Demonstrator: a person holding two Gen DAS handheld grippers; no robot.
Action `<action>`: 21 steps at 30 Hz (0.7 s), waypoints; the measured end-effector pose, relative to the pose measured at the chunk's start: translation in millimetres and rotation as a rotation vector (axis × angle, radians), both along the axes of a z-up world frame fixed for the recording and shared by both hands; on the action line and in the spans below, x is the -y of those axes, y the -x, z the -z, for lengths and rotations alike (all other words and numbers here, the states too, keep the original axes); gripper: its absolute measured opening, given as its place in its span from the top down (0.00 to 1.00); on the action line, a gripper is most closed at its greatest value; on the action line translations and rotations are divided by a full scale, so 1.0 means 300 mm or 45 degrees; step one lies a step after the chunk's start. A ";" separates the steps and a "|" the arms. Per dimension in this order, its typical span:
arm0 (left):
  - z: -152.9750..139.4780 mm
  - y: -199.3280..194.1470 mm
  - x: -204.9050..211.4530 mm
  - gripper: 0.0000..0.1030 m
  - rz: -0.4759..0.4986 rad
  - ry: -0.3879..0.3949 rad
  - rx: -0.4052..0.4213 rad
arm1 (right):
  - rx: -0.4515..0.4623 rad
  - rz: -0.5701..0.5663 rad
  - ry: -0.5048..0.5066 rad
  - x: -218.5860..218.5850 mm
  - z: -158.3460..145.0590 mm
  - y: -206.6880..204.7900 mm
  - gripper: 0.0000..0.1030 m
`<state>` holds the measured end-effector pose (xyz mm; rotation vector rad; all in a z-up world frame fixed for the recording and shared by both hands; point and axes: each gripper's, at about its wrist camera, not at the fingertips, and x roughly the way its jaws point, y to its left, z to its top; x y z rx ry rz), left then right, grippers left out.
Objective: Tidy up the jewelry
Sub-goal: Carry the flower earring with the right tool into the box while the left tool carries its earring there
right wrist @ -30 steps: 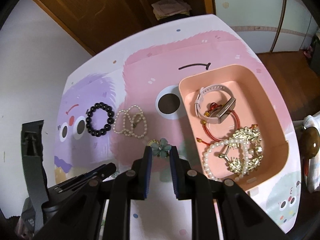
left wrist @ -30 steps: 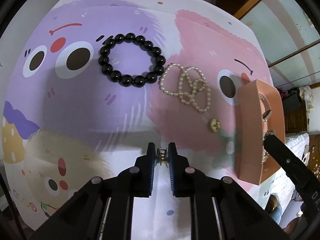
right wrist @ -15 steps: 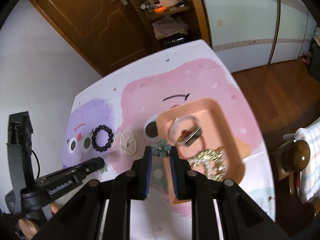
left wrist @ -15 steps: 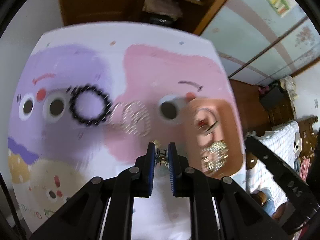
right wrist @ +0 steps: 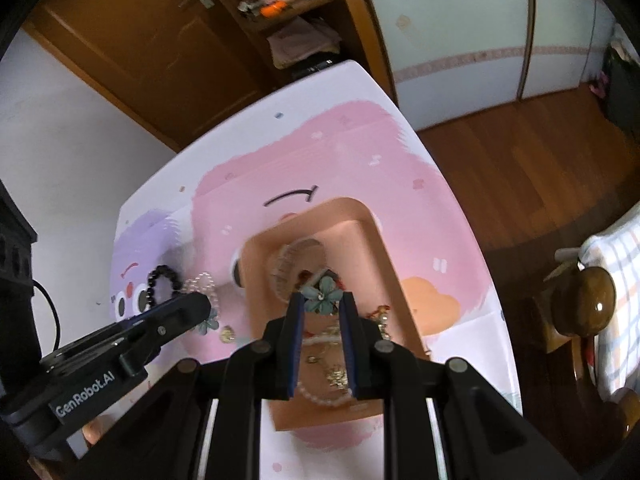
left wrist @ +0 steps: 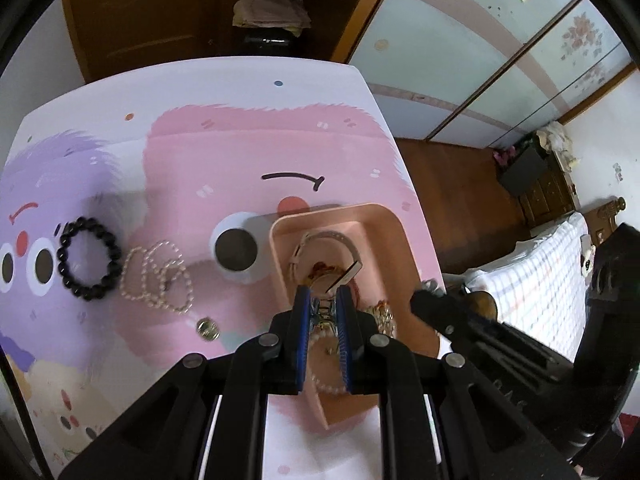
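We hold both grippers above pink tray [left wrist: 404, 248] at surface's right edge: left gripper [left wrist: 323, 312] jaws pinch small clip [left wrist: 322, 314] (details unclear), right gripper [right wrist: 322, 304] jaws clamp teal flower clip [right wrist: 322, 298].

**Room around the table**

A table [left wrist: 256, 80] covered with a cartoon-printed cloth is seen against a white wall [right wrist: 72, 152]. Behind the table, a brown wooden door [right wrist: 132, 36] and open shelves [left wrist: 276, 4] are set. To the right of the table, pale sliding doors [left wrist: 460, 52], a wooden floor [right wrist: 520, 168] and a checked bed [left wrist: 532, 288] are shown.
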<state>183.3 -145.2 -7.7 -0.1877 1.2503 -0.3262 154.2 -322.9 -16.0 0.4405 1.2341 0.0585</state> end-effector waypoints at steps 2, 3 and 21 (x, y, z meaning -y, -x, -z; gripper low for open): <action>0.008 -0.007 0.016 0.89 0.001 -0.005 0.013 | -0.031 0.019 -0.014 0.015 0.032 -0.006 0.83; 0.010 -0.013 0.028 0.89 0.004 -0.009 0.021 | -0.044 0.029 -0.018 0.021 0.046 -0.009 0.83; 0.079 -0.075 0.153 0.89 0.053 0.002 0.026 | -0.089 0.134 -0.076 0.085 0.107 -0.009 0.73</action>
